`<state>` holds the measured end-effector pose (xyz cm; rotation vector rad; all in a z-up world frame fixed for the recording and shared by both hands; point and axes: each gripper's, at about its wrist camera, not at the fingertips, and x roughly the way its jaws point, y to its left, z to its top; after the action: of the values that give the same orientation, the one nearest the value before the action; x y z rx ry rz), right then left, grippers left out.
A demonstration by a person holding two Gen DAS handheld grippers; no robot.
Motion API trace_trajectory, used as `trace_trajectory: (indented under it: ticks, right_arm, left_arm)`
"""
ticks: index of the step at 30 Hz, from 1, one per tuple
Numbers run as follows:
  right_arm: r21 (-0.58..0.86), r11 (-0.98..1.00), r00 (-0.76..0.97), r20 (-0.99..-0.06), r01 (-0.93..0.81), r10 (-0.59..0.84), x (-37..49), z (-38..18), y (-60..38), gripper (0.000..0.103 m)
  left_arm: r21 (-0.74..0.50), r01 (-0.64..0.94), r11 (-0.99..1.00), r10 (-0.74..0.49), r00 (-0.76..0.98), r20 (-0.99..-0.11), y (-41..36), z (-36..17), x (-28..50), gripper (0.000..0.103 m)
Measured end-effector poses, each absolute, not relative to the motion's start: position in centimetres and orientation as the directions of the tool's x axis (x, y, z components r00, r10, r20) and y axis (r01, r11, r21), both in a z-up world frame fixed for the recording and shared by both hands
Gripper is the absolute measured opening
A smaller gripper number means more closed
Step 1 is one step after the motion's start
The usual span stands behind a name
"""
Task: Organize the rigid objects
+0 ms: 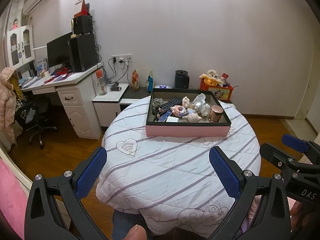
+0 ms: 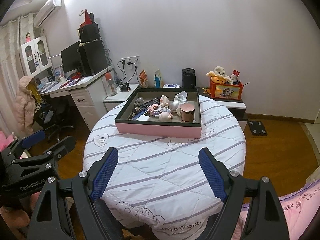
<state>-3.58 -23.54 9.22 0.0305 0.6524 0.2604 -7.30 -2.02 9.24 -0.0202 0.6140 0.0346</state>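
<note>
Both sets of fingers, left gripper (image 1: pixel 158 172) and right gripper (image 2: pixel 158 172), spread wide and empty, well short of the tray (image 2: pixel 158 129) on the round worktop (image 2: pixel 150 170); crowded toys, remote (image 1: pixel 170 103) risk knocks, tipping the pink jar (image 2: pixel 187 113).

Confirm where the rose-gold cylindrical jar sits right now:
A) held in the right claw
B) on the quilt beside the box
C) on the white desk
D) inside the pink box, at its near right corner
D: the rose-gold jar stands upright inside the pink box near its front right corner; both claws hang open and empty over the quilt.
</note>
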Motion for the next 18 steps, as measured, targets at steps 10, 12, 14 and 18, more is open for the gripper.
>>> trace_trajectory:
  ticks: [10, 12, 14, 18]
  right_arm:
    - [0.097, 0.967, 0.775, -0.582, -0.236, 0.247, -4.6, 9.9, -23.3, 0.084]
    - [0.093, 0.968, 0.777, -0.580, -0.235, 0.245, -4.8, 10.1, -23.3, 0.084]
    - [0.093, 0.967, 0.779, -0.578, -0.236, 0.245, -4.9, 10.1, -23.3, 0.084]
    - [0.087, 0.967, 0.780, -0.577, -0.237, 0.243, -5.1, 10.3, -23.2, 0.084]
  left_arm:
    - [-0.018, -0.037, 0.999, 0.020, 0.827, -0.562, -2.0, 10.0, -8.3, 0.103]
    - [-0.020, -0.036, 0.999, 0.019, 0.828, -0.561, -2.0, 10.1, -8.5, 0.103]
    - [-0.020, -0.040, 0.999, 0.022, 0.828, -0.561, -1.9, 10.2, -8.6, 0.103]
    - [-0.032, -0.051, 0.998, 0.024, 0.825, -0.565, -1.5, 10.5, -8.8, 0.103]
